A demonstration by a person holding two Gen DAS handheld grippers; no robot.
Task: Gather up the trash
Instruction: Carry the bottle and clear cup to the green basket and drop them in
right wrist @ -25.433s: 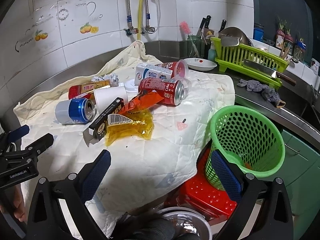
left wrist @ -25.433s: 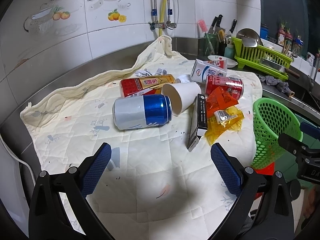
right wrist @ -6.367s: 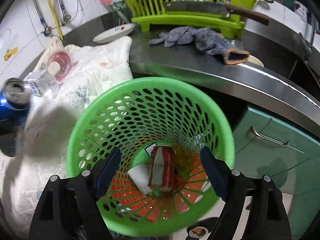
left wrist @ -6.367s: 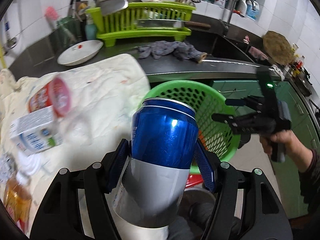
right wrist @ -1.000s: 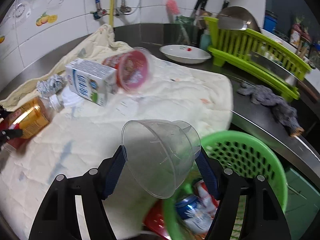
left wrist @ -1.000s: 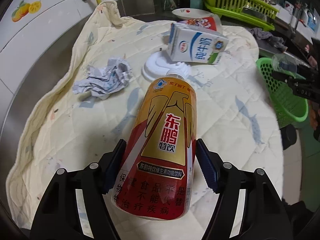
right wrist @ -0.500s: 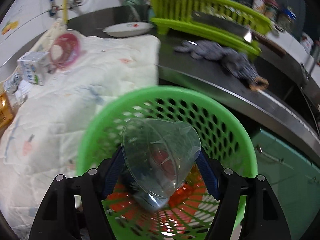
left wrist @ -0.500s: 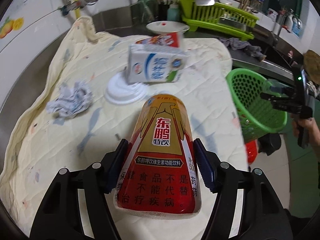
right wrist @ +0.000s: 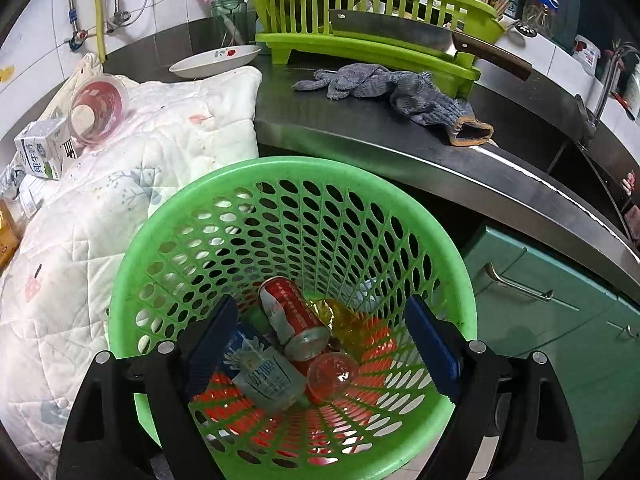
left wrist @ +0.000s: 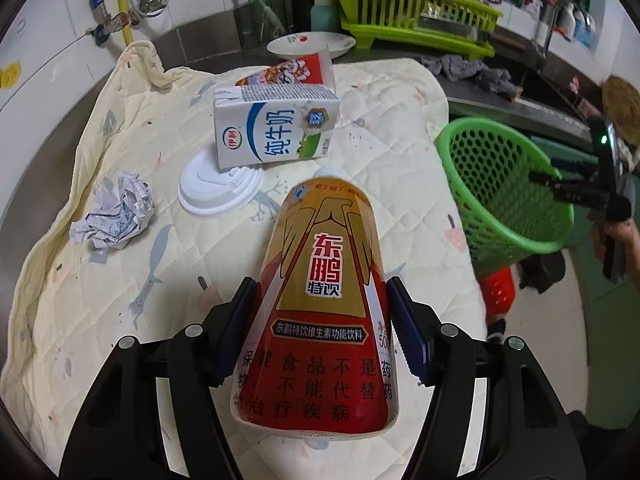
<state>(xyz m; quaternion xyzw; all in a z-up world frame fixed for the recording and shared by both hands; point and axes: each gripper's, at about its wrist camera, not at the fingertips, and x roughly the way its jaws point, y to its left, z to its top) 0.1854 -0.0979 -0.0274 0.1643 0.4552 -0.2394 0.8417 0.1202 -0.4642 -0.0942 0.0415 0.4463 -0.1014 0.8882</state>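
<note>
My left gripper [left wrist: 320, 332] is shut on a red and gold drink bottle [left wrist: 320, 312] and holds it above the quilted cloth [left wrist: 120, 280]. On the cloth lie a milk carton [left wrist: 276, 128], a white lid [left wrist: 218, 188], a crumpled paper [left wrist: 114, 212] and a red cup [left wrist: 292, 74]. My right gripper [right wrist: 320, 352] is open and empty over the green basket [right wrist: 280, 172]. In the basket lie a red can [right wrist: 292, 320], a clear cup [right wrist: 332, 372], a blue can [right wrist: 264, 376] and a yellow wrapper [right wrist: 348, 320].
The basket [left wrist: 500, 184] stands past the cloth's right edge on a red stool [left wrist: 496, 292]. A white plate [right wrist: 216, 60], a grey rag [right wrist: 400, 88], a green dish rack [right wrist: 380, 20] and a cleaver [right wrist: 420, 38] are on the steel counter [right wrist: 480, 152].
My right gripper has opened and dropped the clear cup into the basket. My left gripper has carried the bottle a little toward the basket.
</note>
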